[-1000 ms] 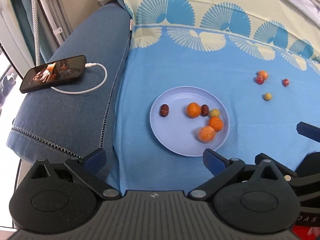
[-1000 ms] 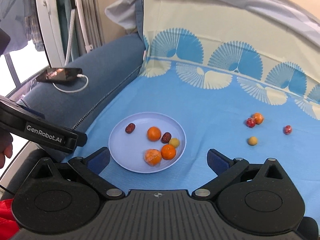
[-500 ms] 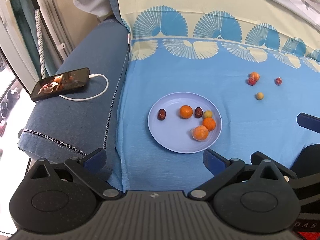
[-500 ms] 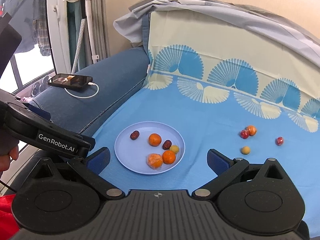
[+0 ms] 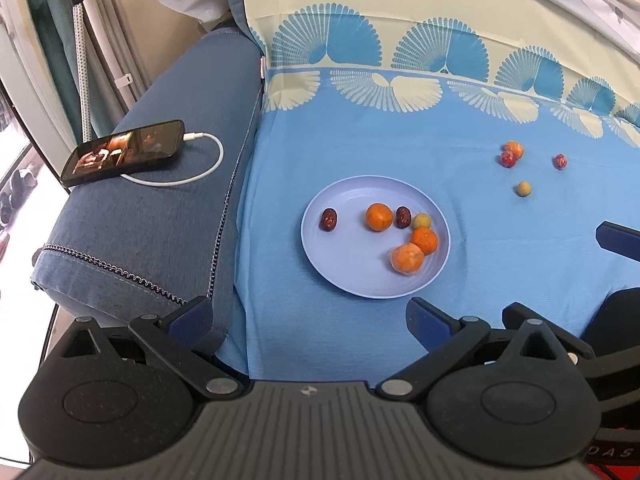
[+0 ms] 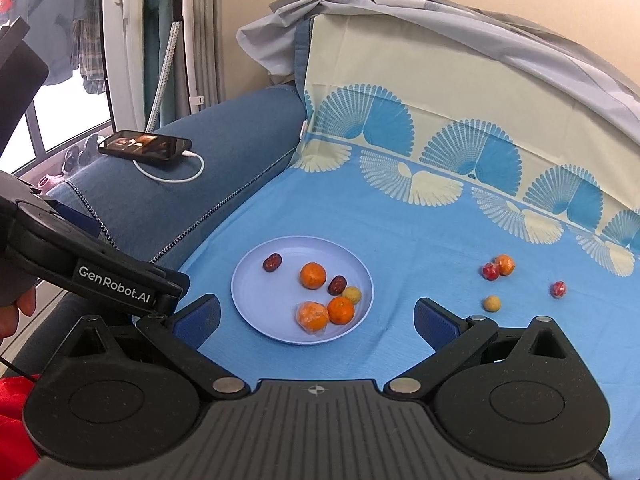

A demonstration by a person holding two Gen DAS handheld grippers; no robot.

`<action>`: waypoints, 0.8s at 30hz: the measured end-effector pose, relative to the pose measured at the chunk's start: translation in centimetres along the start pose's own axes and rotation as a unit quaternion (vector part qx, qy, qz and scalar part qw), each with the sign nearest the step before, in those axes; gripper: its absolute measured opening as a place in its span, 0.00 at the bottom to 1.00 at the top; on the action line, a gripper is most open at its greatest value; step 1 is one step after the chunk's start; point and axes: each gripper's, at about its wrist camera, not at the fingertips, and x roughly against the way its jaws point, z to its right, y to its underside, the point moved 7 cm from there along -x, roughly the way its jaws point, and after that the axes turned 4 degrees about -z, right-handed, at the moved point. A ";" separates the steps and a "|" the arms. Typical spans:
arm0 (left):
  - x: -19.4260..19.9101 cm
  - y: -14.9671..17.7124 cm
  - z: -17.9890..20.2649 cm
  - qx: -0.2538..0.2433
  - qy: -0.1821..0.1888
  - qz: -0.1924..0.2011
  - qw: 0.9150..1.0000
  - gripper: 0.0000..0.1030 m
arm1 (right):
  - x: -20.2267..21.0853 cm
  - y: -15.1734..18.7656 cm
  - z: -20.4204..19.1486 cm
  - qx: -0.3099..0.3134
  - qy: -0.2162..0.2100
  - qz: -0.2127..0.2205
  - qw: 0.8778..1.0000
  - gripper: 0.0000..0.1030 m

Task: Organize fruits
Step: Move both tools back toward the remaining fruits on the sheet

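Observation:
A pale blue plate (image 5: 352,276) (image 6: 256,300) lies on the blue cloth and holds three orange mandarins (image 5: 379,217) (image 6: 313,275), two dark red dates (image 5: 329,219) (image 6: 272,262) and one small yellow fruit (image 5: 421,221) (image 6: 352,294). Several loose fruits lie on the cloth to the right: a small orange one (image 5: 513,149) (image 6: 504,265) touching a red one (image 5: 507,159) (image 6: 490,271), another red one (image 5: 559,161) (image 6: 558,289) and a yellow one (image 5: 523,189) (image 6: 491,303). My left gripper (image 5: 308,318) is open and empty, held back from the plate. My right gripper (image 6: 316,314) is likewise open and empty, above the plate's near edge.
A phone (image 5: 124,151) (image 6: 145,147) with a white charging cable (image 5: 188,178) rests on the blue sofa arm (image 5: 160,216) at left. The patterned cloth runs up the backrest (image 6: 440,92). A person's hand (image 6: 16,312) holds the left gripper body at the left of the right wrist view.
Both grippers have pulled back and up from the plate, so plate and fruits look smaller and farther. Neither gripper's opening has changed and no fruit has moved.

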 end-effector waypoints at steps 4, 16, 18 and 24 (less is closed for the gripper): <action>-0.5 0.0 0.2 -0.003 0.002 -0.008 1.000 1.00 | -0.5 0.1 0.2 0.001 0.004 -0.007 1.000 0.99; -4.1 -2.1 3.0 -0.028 0.008 -0.060 0.998 1.00 | -2.3 1.8 9.6 -0.118 0.110 -0.004 0.987 0.99; -4.7 -3.1 4.2 -0.033 0.017 -0.064 0.997 1.00 | -2.6 2.4 12.2 -0.145 0.132 -0.001 0.981 0.99; -7.7 -8.2 10.5 -0.084 0.028 -0.055 0.995 1.00 | -5.6 4.6 21.6 -0.175 0.222 0.005 0.959 0.99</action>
